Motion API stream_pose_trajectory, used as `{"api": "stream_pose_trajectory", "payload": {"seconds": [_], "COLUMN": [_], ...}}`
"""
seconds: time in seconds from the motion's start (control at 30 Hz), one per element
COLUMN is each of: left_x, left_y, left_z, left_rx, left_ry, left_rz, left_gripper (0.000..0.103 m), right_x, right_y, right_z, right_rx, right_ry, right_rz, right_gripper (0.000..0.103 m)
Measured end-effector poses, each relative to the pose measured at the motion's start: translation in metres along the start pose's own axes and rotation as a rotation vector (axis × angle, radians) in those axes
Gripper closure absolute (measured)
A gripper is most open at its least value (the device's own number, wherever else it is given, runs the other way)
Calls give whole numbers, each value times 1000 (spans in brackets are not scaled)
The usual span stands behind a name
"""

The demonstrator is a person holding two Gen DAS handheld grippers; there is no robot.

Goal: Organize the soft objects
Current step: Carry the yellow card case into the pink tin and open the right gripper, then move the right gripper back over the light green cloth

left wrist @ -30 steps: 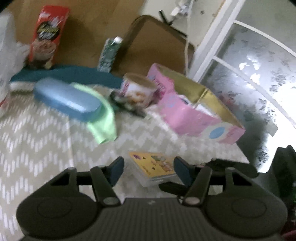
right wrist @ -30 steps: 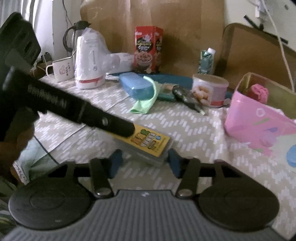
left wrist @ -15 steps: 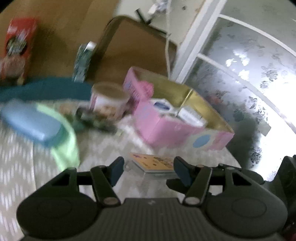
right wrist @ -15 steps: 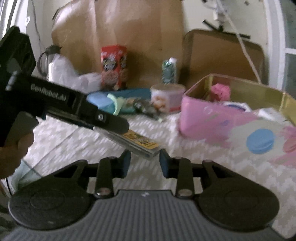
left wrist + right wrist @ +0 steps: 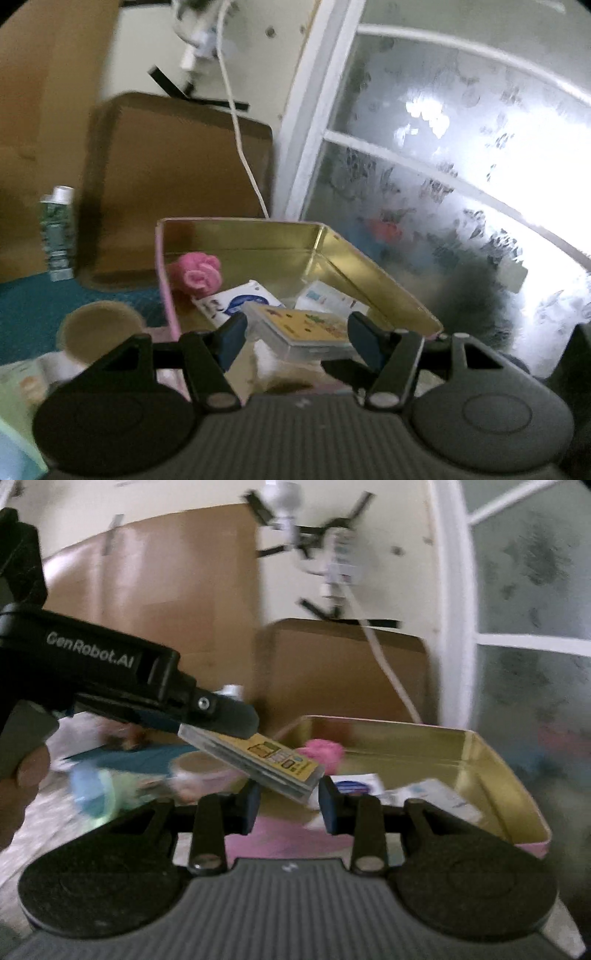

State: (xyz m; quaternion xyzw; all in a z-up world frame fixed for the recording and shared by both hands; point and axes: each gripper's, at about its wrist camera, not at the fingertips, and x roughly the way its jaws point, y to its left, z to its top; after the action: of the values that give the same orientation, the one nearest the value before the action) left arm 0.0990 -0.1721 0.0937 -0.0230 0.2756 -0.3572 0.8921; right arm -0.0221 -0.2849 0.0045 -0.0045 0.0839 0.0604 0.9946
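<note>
Clamped across its width in the left gripper: a flat pack in a clear wrap with a yellow printed face, one blue pad against each long side. Jaws there easing apart at this moment, the pack between them and carried in the air. Seen from the right wrist as tilted, the far end lower, hanging over the near rim of the pink tin with the gold inside. At the butt of that gripper, a bare hand wrapped around the grip. Below and in front, the right gripper at a narrow gap, about a third open, nothing pinched; the low corner of the pack showing between its tips, contact impossible to judge through the blur. Already inside the tin: a pink knitted puff in the far left corner, a white sachet with a blue mark beside it, a second white packet toward the right wall. Left of the tin on the surface, a round tub with a tan lid, resting against a teal mat. Behind the tin, a brown board leaning on the wall and a frosted window to its right.
</note>
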Motion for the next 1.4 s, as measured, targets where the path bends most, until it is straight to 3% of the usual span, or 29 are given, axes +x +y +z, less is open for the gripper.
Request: {"api": "stream_pose_trajectory", "payload": {"seconds": [0.07,0.17,0.27,0.4,0.47,0.5,0.67,0.83,0.93,1.03,1.17,1.37,1.4], "left_x": [26,55,48,13,-10,-26,-90,-127,-143,-152,-170,-179,-179], "left_y": [-2,-1,4,7,13,15,47,101,131,152,172,181,181], "left_z": [-2,-9,-19,-34,-45,-52,-90,-121,-134,-142,-150,-154,-154], "left_rx": [14,17,-16,-2,0,6,-53,-196,-281,-338,-446,-498,-497], "left_ry": [33,86,80,35,11,-7,-35,-24,-36,-61,-147,-178,-178], "left_rz": [35,99,75,71,51,47,113,281,386,482,466,432,430], "left_gripper": [32,32,32,32,32,27,27,28,29,29,27,27,27], "right_x": [14,39,34,19,15,14,5,2,13,34,62,98,104], "right_y": [-7,-14,-29,-28,-25,-23,-1,46,78,109,134,162,163], "right_z": [-4,-12,-19,-22,-22,-20,-10,-3,-4,-10,-15,-24,-29], "right_rx": [5,-20,74,78,98,104,101,11,-22,-83,-90,-143,-131], "right_ry": [9,62,70,40,38,32,-27,-29,33,121,214,337,369], "right_rz": [-61,-201,-185,-194,-172,-163,-43,134,248,292,364,371,379], "right_gripper": [64,61,61,60,60,60,60,58,58,58,58,59,66]}}
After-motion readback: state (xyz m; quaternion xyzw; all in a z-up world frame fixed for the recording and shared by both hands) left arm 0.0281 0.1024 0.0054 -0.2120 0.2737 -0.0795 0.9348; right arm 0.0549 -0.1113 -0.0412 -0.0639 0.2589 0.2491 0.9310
